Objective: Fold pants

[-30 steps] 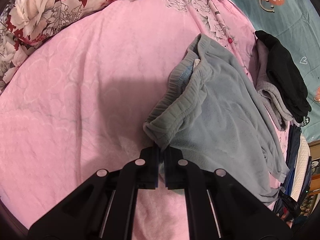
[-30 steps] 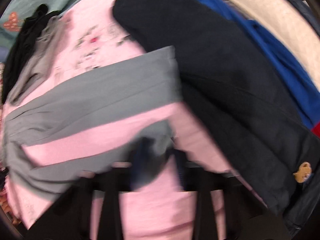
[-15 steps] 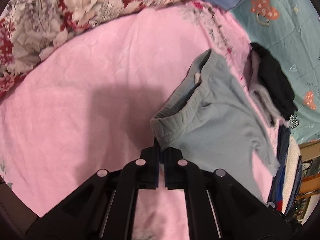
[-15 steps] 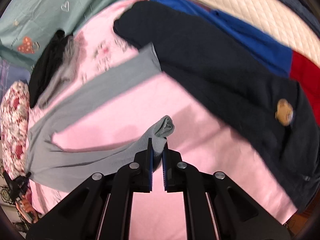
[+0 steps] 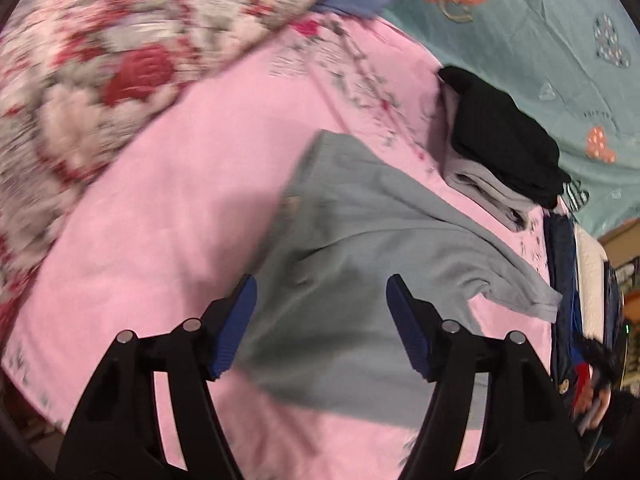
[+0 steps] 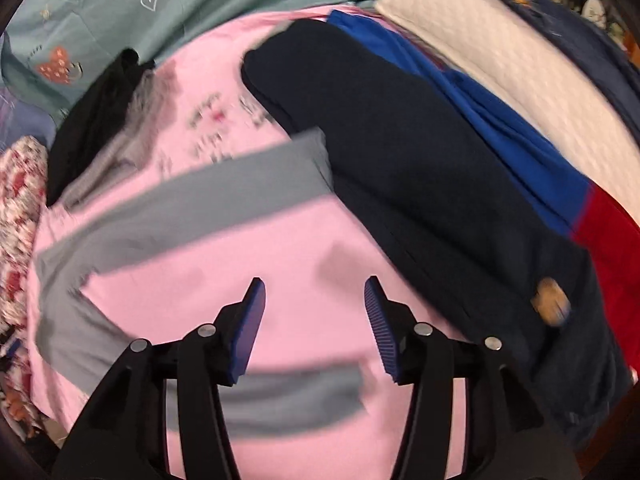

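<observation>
A pink bedsheet (image 5: 168, 208) covers the bed. At its far edge lies a red-and-white floral quilt (image 5: 100, 60). Beside the sheet spreads a teal blanket with heart prints (image 5: 540, 32). On the sheet sits a folded black-and-grey clothes stack (image 5: 500, 152), and a dark navy garment (image 6: 420, 168) lies near a cream quilted pad (image 6: 520, 80).

Pink bed cover (image 5: 168, 216) carrying clothes

Grey pants (image 5: 360, 264) lie flat on it beneath and ahead of the fingers; beyond them to the right sits a folded stack, black garment (image 5: 504, 140) uppermost. Right of the other fingers lies a dark navy garment (image 6: 420, 184); a floral quilt (image 5: 100, 80) lies far left.
</observation>
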The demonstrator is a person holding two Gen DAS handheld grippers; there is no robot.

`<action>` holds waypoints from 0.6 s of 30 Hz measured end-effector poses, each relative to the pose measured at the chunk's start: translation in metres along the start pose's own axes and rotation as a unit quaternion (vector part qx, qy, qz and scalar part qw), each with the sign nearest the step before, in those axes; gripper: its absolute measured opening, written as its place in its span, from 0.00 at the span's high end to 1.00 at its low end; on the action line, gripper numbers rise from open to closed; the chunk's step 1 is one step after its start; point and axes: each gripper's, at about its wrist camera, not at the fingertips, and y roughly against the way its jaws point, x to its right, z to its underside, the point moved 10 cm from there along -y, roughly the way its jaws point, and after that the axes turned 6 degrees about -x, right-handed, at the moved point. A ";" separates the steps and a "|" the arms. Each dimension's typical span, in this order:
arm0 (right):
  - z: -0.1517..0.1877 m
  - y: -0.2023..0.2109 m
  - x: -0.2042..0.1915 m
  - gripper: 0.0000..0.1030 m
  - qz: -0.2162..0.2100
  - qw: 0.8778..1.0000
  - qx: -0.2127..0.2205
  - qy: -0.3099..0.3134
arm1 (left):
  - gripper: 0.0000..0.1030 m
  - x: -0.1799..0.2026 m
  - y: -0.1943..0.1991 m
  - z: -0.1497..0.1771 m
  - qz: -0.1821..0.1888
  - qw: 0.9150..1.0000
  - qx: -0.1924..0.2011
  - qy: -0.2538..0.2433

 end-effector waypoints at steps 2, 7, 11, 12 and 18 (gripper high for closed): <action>-0.031 -0.025 -0.004 0.49 -0.011 1.000 -0.010 -0.012 | 0.35 0.017 -0.033 -0.005 0.008 0.999 -0.038 -0.013; -0.059 -0.091 -0.010 0.51 -0.047 0.994 -0.079 -0.058 | 0.37 0.016 -0.076 -0.014 -0.028 0.997 -0.067 -0.012; -0.070 -0.102 -0.011 0.51 -0.041 0.995 -0.072 -0.061 | 0.37 0.012 -0.087 -0.021 -0.043 0.997 -0.066 -0.005; -0.068 -0.104 -0.009 0.51 -0.040 0.994 -0.076 -0.066 | 0.37 0.013 -0.088 -0.022 -0.050 0.997 -0.065 -0.009; -0.072 -0.111 -0.020 0.49 0.031 0.993 -0.099 -0.050 | 0.32 0.019 -0.096 -0.025 -0.083 0.995 -0.053 -0.035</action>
